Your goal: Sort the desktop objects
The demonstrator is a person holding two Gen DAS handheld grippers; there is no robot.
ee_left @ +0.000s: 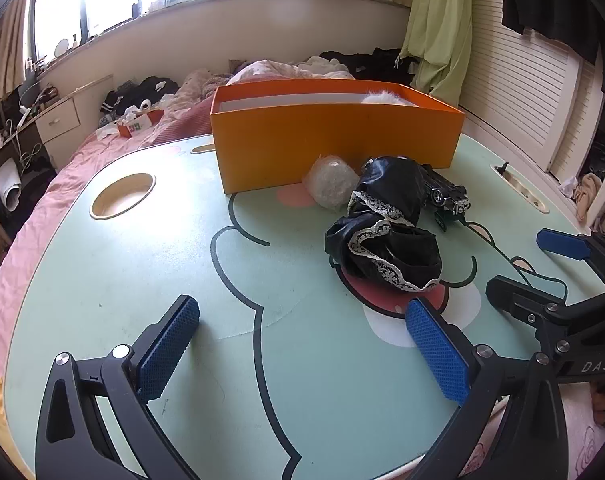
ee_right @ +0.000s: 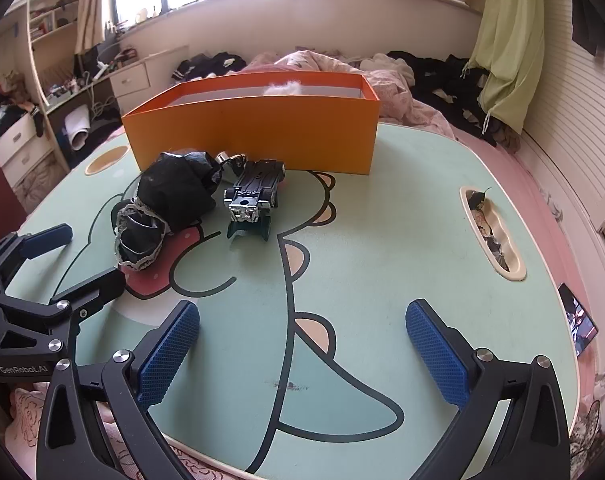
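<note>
Right gripper hovering wide open over a mint-green cartoon-printed lap table.

At the far side stands an open orange cardboard box with a white fluffy thing inside. Just in front of it lie a crumpled black lace-trimmed cloth and, touching its right, an upturned black toy car. The left gripper, fingers parted, sits near left beside the cloth.
</note>
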